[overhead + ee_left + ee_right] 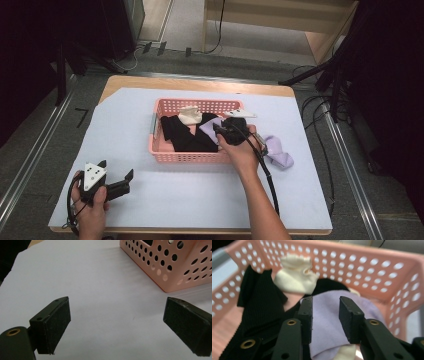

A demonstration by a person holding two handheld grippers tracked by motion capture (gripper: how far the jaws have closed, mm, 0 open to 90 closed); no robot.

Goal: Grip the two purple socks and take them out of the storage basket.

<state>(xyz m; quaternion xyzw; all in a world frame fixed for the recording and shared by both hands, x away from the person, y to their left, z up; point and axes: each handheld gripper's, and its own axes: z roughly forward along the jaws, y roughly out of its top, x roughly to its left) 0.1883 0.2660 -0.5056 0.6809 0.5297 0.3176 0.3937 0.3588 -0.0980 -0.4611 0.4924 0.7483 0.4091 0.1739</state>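
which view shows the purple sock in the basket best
The right gripper view: the purple sock lies close up between the right tongs, above black cloth. The high view shows a small patch of it, partly behind the hand. The left gripper view shows just the basket wall.

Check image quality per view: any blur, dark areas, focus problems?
High view: table evenly lit, surroundings nearly black, slightly soft overall. Left gripper view: fingers fairly sharp, pink basket softer. Right gripper view: fingers sharp, lilac sock and basket wall blurred.
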